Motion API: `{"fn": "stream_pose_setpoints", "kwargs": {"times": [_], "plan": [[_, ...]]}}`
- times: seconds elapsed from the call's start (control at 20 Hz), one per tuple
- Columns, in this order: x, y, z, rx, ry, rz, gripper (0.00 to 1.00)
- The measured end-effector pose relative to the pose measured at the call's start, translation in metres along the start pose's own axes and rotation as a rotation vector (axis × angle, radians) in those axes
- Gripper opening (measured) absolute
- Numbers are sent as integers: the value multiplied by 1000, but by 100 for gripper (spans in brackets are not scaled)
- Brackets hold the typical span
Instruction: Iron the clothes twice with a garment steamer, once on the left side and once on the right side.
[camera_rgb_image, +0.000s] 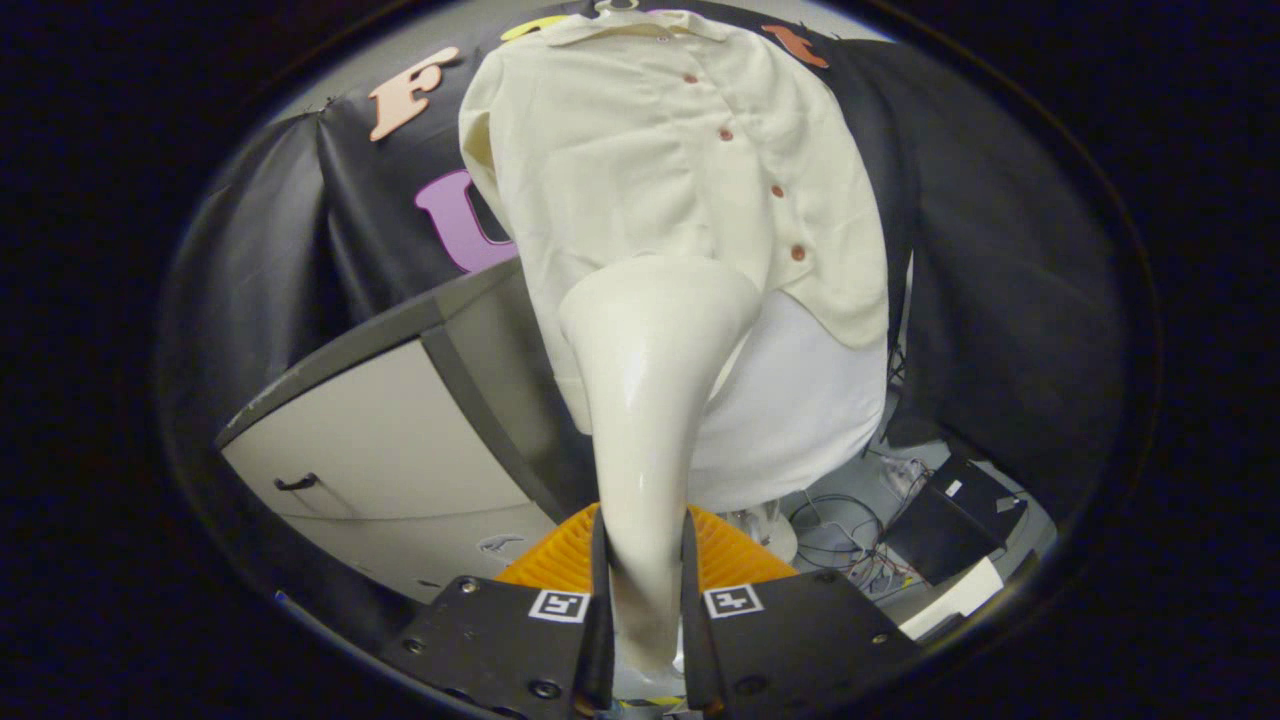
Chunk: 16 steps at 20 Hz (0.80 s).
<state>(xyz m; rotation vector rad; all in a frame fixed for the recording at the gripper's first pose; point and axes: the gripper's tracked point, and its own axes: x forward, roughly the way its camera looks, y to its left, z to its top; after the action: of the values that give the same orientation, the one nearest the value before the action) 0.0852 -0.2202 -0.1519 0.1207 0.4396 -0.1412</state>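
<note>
A cream button-up shirt (660, 170) hangs on a hanger against the booth's wall, its brown buttons running down the right of its front. My gripper (645, 590) is shut on the handle of a cream garment steamer (650, 400), both fingers (600, 600) pressing its narrow lower part. The steamer widens upward, and its head rests against the lower middle of the shirt, just left of the button line. A white padded board (800, 410) shows behind the shirt's hem.
A white cabinet with a grey top (390, 440) stands to the left of the shirt. An orange ribbed object (560, 555) lies just beyond the fingers. Cables and a black box (950, 520) lie on the floor at the lower right.
</note>
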Motion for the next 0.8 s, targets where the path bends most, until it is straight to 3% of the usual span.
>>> {"fn": "stream_pose_setpoints", "kwargs": {"times": [0.4,0.8], "plan": [[-48,-17,160,-82,-168,17,27],[-19,-94,291,-22,-241,8,27]]}}
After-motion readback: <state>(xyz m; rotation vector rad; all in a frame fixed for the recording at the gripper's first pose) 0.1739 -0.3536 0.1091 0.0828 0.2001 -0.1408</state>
